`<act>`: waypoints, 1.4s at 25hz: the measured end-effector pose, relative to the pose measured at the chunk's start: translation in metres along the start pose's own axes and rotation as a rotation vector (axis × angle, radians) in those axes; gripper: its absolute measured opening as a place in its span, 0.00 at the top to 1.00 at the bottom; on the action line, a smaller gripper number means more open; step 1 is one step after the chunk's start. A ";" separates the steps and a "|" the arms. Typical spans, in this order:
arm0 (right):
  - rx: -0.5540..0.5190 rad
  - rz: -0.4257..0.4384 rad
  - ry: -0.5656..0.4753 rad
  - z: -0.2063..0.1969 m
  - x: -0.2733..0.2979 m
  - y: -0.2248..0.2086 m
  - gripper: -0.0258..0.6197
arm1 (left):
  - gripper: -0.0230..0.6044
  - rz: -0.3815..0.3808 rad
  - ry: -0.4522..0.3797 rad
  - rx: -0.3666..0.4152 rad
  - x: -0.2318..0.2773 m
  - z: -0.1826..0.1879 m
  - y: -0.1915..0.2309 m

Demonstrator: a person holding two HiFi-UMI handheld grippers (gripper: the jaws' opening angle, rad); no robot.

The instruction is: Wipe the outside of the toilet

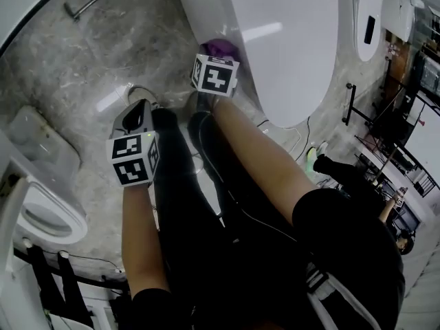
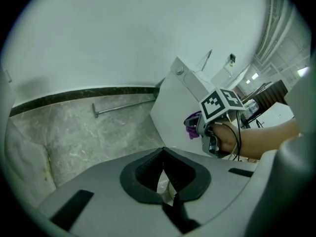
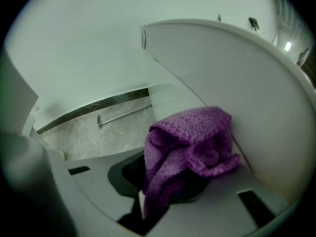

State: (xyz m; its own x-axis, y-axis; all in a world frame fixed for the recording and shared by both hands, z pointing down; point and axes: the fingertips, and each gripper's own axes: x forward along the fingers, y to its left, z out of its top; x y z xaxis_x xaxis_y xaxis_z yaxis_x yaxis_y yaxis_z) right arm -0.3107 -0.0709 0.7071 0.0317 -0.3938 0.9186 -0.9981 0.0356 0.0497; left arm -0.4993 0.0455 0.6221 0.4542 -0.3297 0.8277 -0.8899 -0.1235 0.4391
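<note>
Right claw grips cloth — against toilet

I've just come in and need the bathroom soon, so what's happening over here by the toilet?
A person is wiping the toilet, with a handheld gripper in each hand. The right gripper has its jaws shut on a purple cloth, held at the toilet's white outer side and seemingly touching it. The left gripper is held apart over the marble floor, jaws together with nothing in them, taking no part.
</note>
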 end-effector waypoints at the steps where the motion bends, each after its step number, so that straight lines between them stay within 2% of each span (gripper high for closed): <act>1: 0.002 0.003 -0.003 0.007 0.004 0.004 0.84 | 0.95 0.006 -0.001 -0.001 -0.001 0.001 0.007; 6: 0.024 -0.009 0.008 0.034 0.013 0.013 0.84 | 0.95 0.018 0.024 -0.055 0.001 -0.002 0.027; 11: -0.008 -0.006 0.003 0.059 0.021 0.024 0.84 | 0.95 0.016 0.026 -0.068 0.007 0.006 0.029; 18: -0.011 -0.005 0.027 0.108 0.042 0.051 0.84 | 0.95 0.022 0.000 -0.069 0.005 0.053 0.042; 24: -0.016 -0.025 0.045 0.152 0.056 0.065 0.84 | 0.95 0.027 0.008 -0.093 0.010 0.070 0.047; 28: -0.038 0.008 0.013 0.181 0.074 0.084 0.84 | 0.95 0.029 0.012 -0.115 0.019 0.077 0.053; 35: -0.024 0.029 -0.022 0.219 0.092 0.099 0.84 | 0.95 0.027 0.018 -0.100 0.030 0.093 0.054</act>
State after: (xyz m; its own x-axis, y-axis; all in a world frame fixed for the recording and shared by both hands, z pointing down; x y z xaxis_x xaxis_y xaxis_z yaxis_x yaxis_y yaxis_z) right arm -0.4184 -0.3047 0.7111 0.0011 -0.4122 0.9111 -0.9971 0.0691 0.0325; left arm -0.5372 -0.0585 0.6379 0.4317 -0.3144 0.8454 -0.8935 -0.0208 0.4485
